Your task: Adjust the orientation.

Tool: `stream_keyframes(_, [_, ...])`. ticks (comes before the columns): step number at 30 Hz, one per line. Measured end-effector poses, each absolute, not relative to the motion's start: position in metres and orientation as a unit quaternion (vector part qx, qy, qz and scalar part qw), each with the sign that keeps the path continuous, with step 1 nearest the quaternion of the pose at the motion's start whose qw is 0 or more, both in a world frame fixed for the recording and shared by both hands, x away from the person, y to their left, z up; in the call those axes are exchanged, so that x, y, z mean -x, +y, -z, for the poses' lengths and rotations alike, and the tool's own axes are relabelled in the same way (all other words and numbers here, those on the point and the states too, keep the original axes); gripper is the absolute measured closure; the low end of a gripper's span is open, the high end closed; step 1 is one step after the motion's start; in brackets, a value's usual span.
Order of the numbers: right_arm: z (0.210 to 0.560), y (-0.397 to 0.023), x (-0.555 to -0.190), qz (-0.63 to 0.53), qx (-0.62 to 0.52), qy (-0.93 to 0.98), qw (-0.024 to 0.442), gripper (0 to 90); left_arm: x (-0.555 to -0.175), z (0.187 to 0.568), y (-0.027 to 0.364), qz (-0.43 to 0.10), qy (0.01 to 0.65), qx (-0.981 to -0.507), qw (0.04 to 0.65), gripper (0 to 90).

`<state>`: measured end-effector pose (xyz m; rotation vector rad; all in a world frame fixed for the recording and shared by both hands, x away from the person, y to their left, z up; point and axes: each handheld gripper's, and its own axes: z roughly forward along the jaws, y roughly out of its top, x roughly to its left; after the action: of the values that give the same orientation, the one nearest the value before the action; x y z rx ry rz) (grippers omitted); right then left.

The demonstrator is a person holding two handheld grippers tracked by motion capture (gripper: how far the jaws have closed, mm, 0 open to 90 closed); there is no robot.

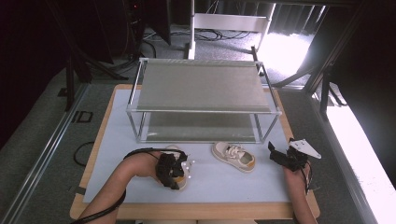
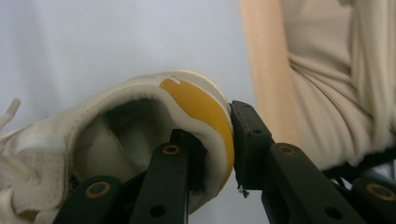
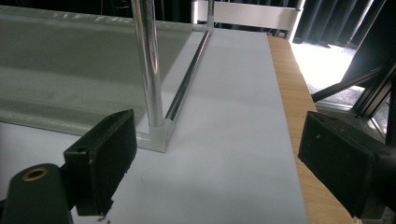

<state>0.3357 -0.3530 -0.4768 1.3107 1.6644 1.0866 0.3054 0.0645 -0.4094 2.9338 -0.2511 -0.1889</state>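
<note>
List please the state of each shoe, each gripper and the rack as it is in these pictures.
Left gripper: shut on the heel of the near shoe.
Near shoe: held at the heel collar, one jaw inside, one outside.
Right gripper: open, holding nothing.
Far shoe: on the mat, upright, untouched.
Rack: standing, both shelves bare.

High view overlooks the table; gripper views close, perhaps sharing it.

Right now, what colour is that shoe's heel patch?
Mustard yellow heel patch on the cream shoe, clearest in the left gripper view.
</note>
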Motion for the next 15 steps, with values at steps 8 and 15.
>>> stream_keyframes(8, [0.477, -0.353, -0.336, -0.422, -0.510, 0.651, 0.372, 11.1, -0.302, 0.416, 0.075, 0.036, -0.025, -0.995, 0.085, 63.1])
stream_keyframes(15, [0.477, -0.351, -0.336, -0.422, -0.501, 0.658, 0.372, 11.1, -0.297, 0.421, 0.077, 0.017, 0.068, -0.991, 0.112, 49.3])
